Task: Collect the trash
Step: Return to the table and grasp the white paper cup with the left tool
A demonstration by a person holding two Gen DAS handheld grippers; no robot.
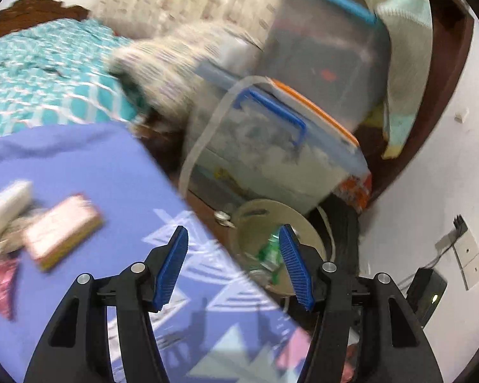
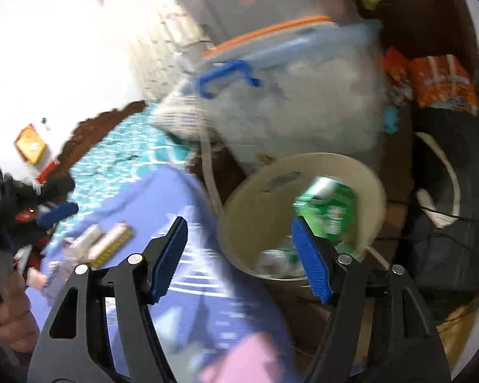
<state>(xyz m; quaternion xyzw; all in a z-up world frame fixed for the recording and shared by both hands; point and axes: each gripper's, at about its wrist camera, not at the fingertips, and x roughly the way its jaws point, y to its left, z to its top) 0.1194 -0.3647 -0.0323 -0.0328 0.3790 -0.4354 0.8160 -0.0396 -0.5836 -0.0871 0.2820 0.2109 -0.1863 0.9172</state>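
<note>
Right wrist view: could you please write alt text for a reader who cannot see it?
Open right gripper, nothing between its fingers, above a beige bin holding a green wrapper. Left is a purple cloth with small boxes; behind, clear storage tubs.

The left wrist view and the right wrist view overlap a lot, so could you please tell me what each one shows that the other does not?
Only the left wrist view shows the wall socket plate and the dark adapter with a lit lamp.

Only the right wrist view shows a person's hand at the left edge and the orange packet beside the storage boxes.

Both show the beige bin holding a green wrapper, the blue-handled storage box, the purple cloth, and an open, empty claw: left claw, right claw.
</note>
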